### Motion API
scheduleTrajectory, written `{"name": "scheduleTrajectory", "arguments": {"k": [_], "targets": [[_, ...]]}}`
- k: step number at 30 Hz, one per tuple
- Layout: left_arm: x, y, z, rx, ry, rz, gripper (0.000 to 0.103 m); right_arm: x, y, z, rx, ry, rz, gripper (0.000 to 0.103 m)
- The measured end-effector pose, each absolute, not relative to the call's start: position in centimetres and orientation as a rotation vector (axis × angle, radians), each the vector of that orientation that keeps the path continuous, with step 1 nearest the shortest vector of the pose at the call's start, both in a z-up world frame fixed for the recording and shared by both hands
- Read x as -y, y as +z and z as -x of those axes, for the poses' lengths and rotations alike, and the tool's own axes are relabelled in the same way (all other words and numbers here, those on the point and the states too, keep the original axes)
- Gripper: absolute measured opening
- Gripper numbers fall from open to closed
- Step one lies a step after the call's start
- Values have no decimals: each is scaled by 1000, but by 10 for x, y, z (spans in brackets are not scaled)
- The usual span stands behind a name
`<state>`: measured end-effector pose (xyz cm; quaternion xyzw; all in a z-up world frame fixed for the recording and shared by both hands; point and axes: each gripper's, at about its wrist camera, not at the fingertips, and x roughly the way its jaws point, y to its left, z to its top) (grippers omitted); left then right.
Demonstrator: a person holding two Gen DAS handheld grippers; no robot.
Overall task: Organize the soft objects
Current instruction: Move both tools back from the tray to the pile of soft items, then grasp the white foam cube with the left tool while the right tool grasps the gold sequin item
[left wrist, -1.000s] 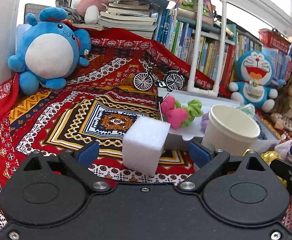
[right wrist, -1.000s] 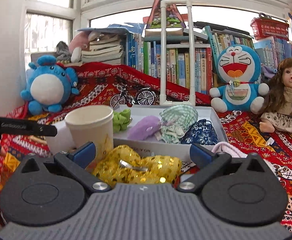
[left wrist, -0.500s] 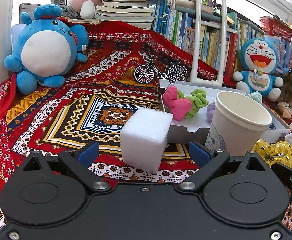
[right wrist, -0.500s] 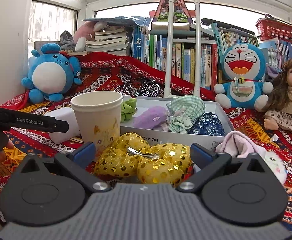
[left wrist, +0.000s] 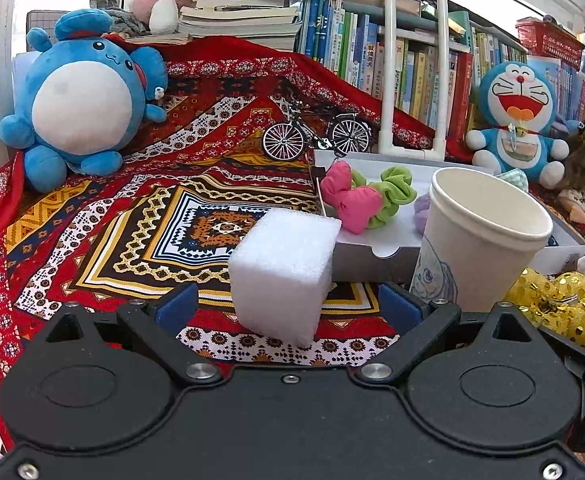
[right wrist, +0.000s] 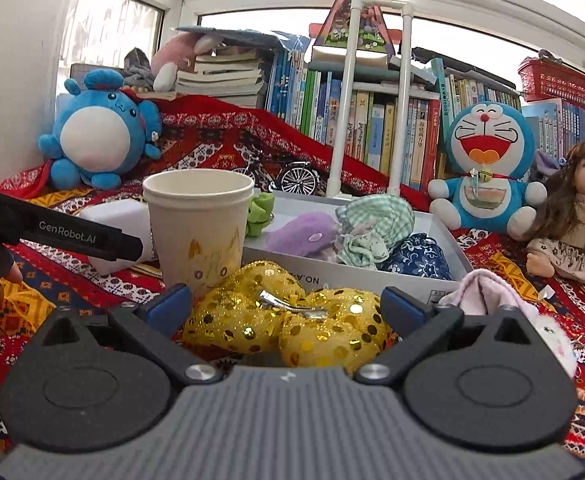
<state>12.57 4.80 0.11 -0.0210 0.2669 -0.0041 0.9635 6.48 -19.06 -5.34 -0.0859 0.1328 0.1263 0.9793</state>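
Observation:
A white foam cube [left wrist: 286,274] stands on the patterned cloth between the fingers of my open left gripper [left wrist: 288,308], not touched. A gold sequin bow [right wrist: 288,320] with a metal clip lies between the fingers of my open right gripper [right wrist: 286,306]; it also shows in the left wrist view [left wrist: 560,308]. Behind them is a white box [right wrist: 372,276] holding a purple, a green checked and a blue floral soft piece, plus a pink bow [left wrist: 350,198] and green scrunchie [left wrist: 396,192]. A pink soft piece [right wrist: 488,292] lies at the box's right front.
A paper cup [right wrist: 198,228] stands upright between cube and gold bow, against the box. A blue plush [left wrist: 80,100], a toy bicycle [left wrist: 316,134], a Doraemon plush [right wrist: 486,168] and a doll [right wrist: 576,208] sit behind, before bookshelves.
Both grippers have drawn closer to the cloth; the foam cube and the gold bow sit nearer and larger between their fingers. Nothing was grasped.

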Motion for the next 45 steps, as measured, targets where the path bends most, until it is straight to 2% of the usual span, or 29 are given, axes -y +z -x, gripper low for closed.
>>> {"name": "scheduleTrajectory", "arguments": {"k": [30, 39, 45], "targets": [[-48, -3, -142, -583, 26, 52, 96, 182, -58, -75, -359, 213, 211, 103], [-48, -4, -146, -586, 35, 56, 92, 183, -58, -77, -363, 216, 203, 102], [-47, -5, -150, -606, 39, 49, 81, 183, -58, -77, -363, 218, 204, 96]]}}
